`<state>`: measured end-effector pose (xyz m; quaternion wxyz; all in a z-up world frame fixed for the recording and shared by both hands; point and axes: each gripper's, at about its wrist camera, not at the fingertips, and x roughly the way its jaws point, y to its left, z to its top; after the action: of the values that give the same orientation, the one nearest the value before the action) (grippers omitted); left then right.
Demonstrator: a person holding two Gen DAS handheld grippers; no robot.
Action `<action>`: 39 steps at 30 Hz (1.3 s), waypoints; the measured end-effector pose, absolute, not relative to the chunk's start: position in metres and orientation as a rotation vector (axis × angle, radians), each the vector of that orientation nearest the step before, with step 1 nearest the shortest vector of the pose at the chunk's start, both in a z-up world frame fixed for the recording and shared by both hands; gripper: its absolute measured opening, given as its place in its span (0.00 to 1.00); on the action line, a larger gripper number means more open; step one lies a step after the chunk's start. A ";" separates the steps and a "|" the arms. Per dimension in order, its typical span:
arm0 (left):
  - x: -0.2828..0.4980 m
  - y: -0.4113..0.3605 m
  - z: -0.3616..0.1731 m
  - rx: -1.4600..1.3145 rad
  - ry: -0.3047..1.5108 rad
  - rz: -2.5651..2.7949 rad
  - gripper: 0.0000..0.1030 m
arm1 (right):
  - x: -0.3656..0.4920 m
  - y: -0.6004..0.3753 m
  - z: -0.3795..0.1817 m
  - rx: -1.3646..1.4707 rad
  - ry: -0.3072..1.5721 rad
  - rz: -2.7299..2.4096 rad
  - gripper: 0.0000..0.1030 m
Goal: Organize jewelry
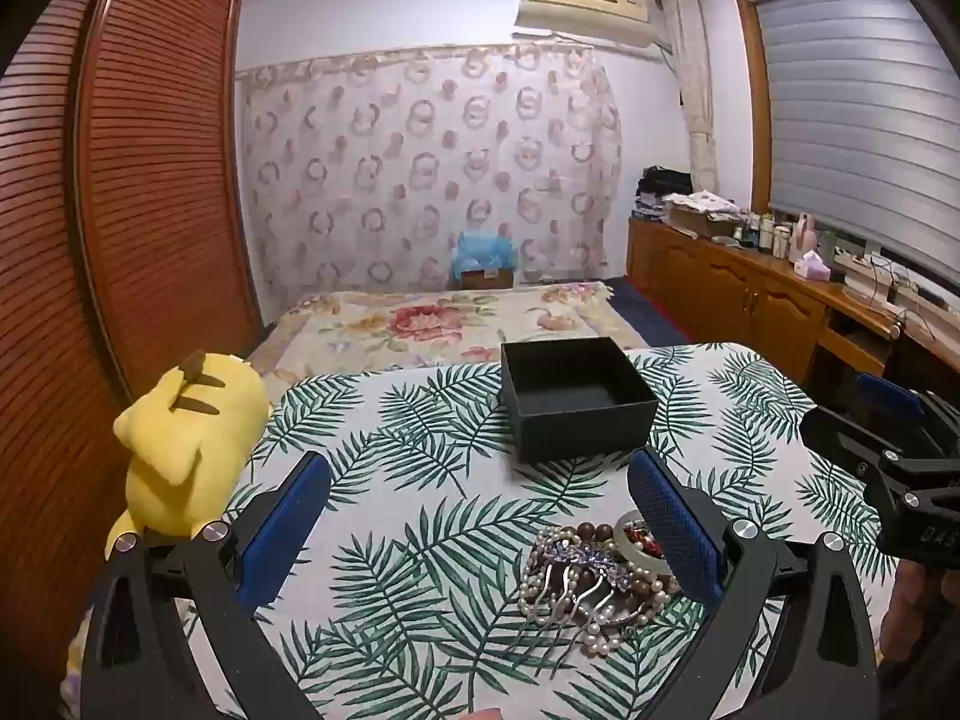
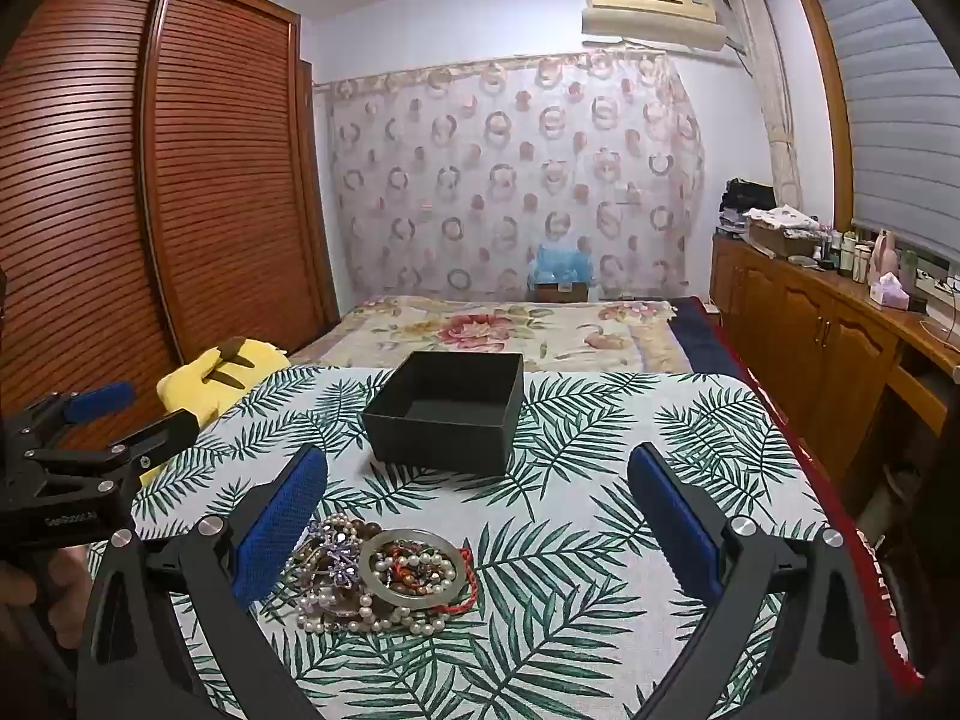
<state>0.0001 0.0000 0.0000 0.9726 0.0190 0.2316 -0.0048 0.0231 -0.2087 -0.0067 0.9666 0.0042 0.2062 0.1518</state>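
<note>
Pearl strands, brown wooden beads, a metal bangle and a rhinestone hair comb lie tangled in one jewelry pile on a table draped in a palm-leaf tablecloth. Beyond the pile, toward the far edge of the table, stands an empty black box with no lid, well apart from the heap. Nothing has gone into the box, so the sorting looks to be at its very start. The left gripper is held above the near table with its blue-padded fingers spread wide and nothing between them; the pile sits low by its right finger. The right gripper is likewise wide apart and empty, with the pile just beside its left finger. Both tools tilt gently downward toward the tabletop, side by side, each visible at the edge of the other's view. To do this step well, one gripper should probably centre over a single piece at the rim of the heap, such as the silver-toned bangle, and pinch only that, lifting slowly so that looped pearl strands do not drag along. The other could steady the pile. The bangle seems to rest on top of the beads, though the tangle makes that hard to confirm. A yellow plush toy lies off the table's left side.
</note>
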 end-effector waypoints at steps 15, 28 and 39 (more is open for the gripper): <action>0.002 0.001 0.002 0.039 0.456 -0.010 0.93 | 0.023 -0.209 -0.006 0.012 0.414 0.307 0.98; -0.002 0.001 0.005 0.040 0.451 -0.008 0.93 | 0.023 -0.208 -0.006 0.014 0.413 0.307 0.98; -0.002 0.000 0.005 0.041 0.449 -0.007 0.93 | 0.023 -0.208 -0.005 0.015 0.412 0.307 0.98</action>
<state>-0.0024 0.0002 0.0047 0.9747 0.0203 0.2228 -0.0036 0.0228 -0.2084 -0.0054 0.9671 0.0073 0.2037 0.1519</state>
